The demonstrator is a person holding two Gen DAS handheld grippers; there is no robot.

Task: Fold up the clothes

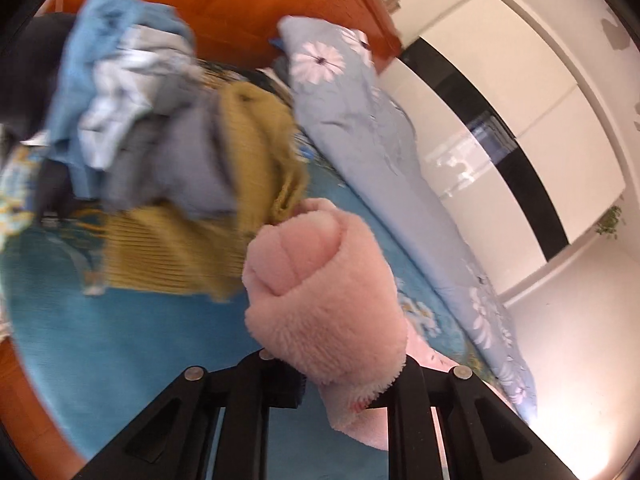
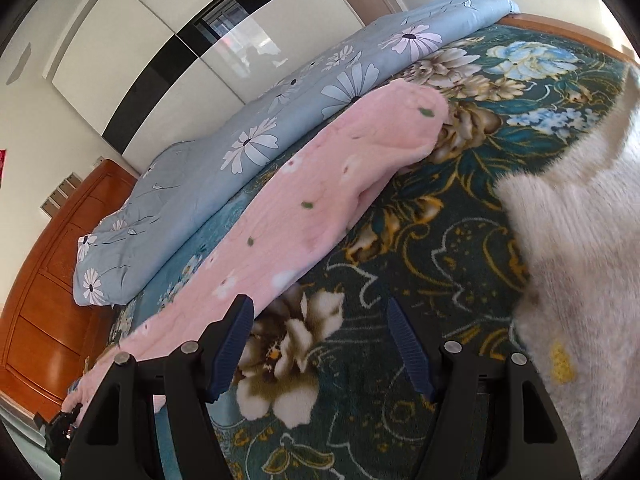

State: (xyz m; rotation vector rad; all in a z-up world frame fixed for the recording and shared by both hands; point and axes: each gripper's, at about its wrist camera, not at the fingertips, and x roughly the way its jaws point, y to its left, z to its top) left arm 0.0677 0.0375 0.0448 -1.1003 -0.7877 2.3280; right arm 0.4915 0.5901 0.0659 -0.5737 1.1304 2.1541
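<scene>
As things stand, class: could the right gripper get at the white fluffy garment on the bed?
Probably yes. The right gripper is open and holds nothing, and the white fluffy garment lies beside it on the floral blanket, with nothing between.

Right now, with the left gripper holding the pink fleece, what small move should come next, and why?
Probably bring the open right gripper left onto the pink fleece garment stretched across the bed. The left gripper holds only one bunched end, so a fold likely needs a second grip.

A fluffy pink fleece garment (image 1: 324,292) is seen bunched at one end and stretched long across the bed. A heap of mustard knit, grey and blue clothes (image 1: 168,148) is piled behind it.
</scene>
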